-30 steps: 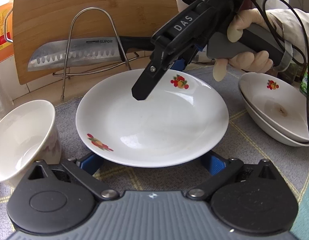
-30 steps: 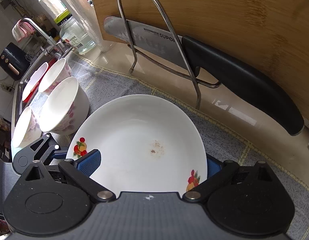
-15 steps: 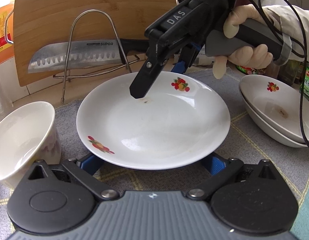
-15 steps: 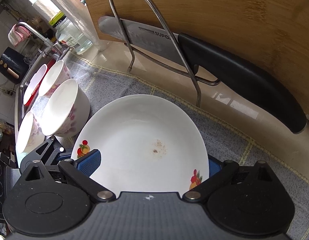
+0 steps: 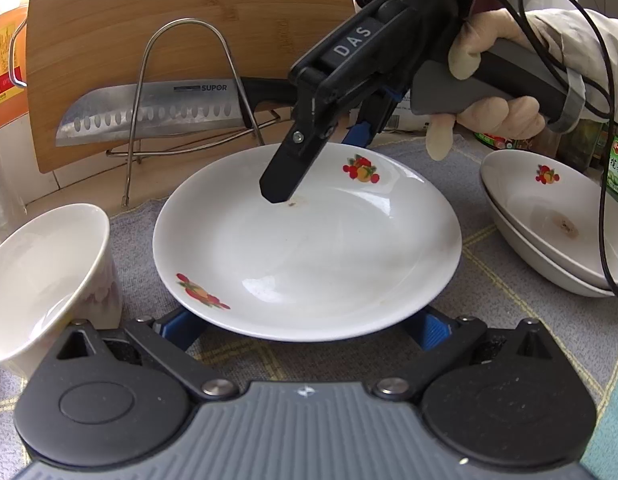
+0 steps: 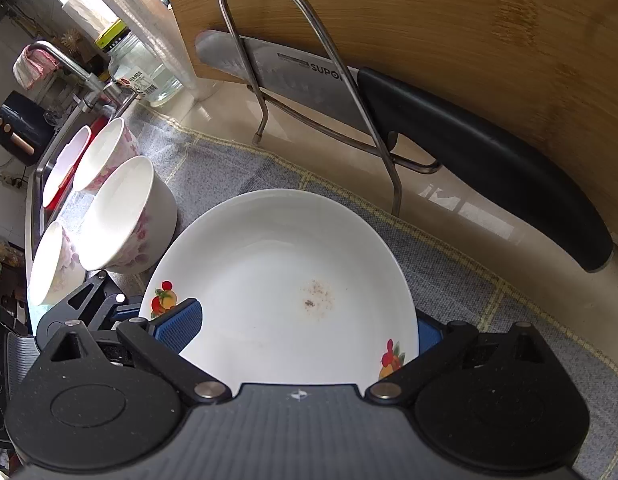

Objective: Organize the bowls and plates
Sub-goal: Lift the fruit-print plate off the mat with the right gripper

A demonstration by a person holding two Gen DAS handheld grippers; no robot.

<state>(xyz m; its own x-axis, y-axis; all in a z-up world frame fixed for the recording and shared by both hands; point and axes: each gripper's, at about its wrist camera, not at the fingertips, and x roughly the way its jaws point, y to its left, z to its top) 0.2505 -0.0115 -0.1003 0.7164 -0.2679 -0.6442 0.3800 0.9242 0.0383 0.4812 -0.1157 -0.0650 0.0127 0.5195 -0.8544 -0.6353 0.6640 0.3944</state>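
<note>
A white plate with fruit prints lies on the grey mat, seen also in the right wrist view. My left gripper is open, its blue pads under the plate's near rim. My right gripper is open, one pad over the plate's rim, the other pad beyond the opposite rim; in the left wrist view it reaches down over the plate's far side. Two stacked plates sit at the right. White floral bowls stand left of the plate; one shows in the left wrist view.
A wire rack holds a large knife before a wooden cutting board at the back. A glass jar and sink tap are at far left. Green jars stand at far right.
My right gripper has lowered and shifted slightly toward the plate's far side. The plate has stayed on the mat, and my left gripper has barely moved.
</note>
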